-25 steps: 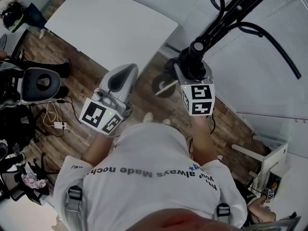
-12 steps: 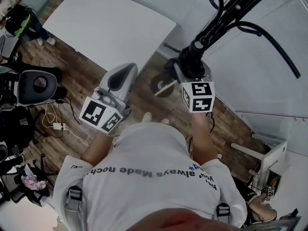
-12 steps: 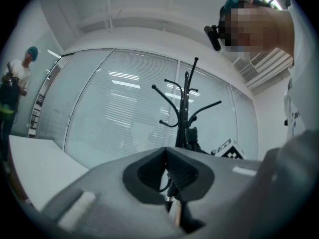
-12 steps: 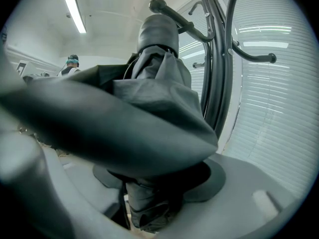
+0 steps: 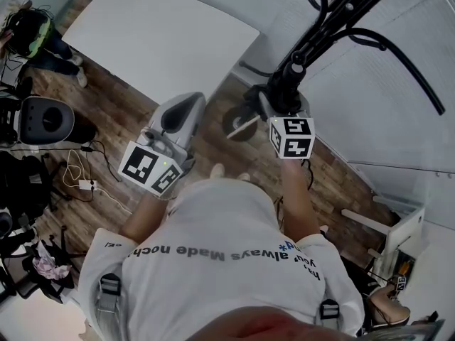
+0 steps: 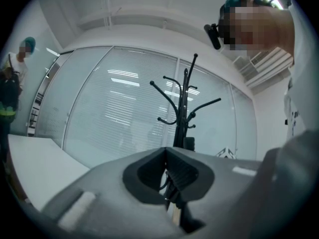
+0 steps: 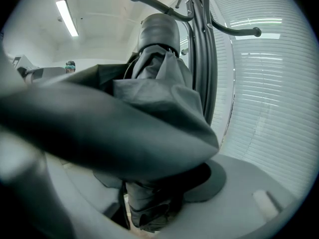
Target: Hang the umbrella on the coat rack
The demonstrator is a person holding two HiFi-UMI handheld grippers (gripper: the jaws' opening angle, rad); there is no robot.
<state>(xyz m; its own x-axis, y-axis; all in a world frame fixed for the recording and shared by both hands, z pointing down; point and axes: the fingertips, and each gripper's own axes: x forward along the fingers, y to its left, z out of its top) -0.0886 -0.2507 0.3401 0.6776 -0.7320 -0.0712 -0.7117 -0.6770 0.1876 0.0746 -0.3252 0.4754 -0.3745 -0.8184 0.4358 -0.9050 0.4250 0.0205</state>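
A folded black umbrella (image 5: 286, 85) (image 7: 160, 91) stands upright right next to the black coat rack pole (image 5: 347, 9) (image 7: 202, 59). My right gripper (image 5: 283, 99) (image 7: 199, 163) is shut on the umbrella's fabric body, its cap end pointing up near the curved hooks (image 7: 234, 31). One long hook (image 5: 398, 55) arches out to the right. The rack's round base (image 5: 238, 125) sits on the wood floor below. My left gripper (image 5: 181, 106) (image 6: 167, 171) is held level to the left, shut with nothing in it, pointing at the coat rack (image 6: 184, 108) from a distance.
A white table (image 5: 163, 41) stands at the back left. An office chair (image 5: 46, 123) and cables (image 5: 85, 183) lie on the floor at left. A person (image 5: 35, 34) stands at far left. A glass wall with blinds (image 5: 370, 112) runs behind the rack.
My right gripper has sunk a little with the umbrella, staying close to the rack's pole. The left gripper has stayed put. The person at far left has shifted.
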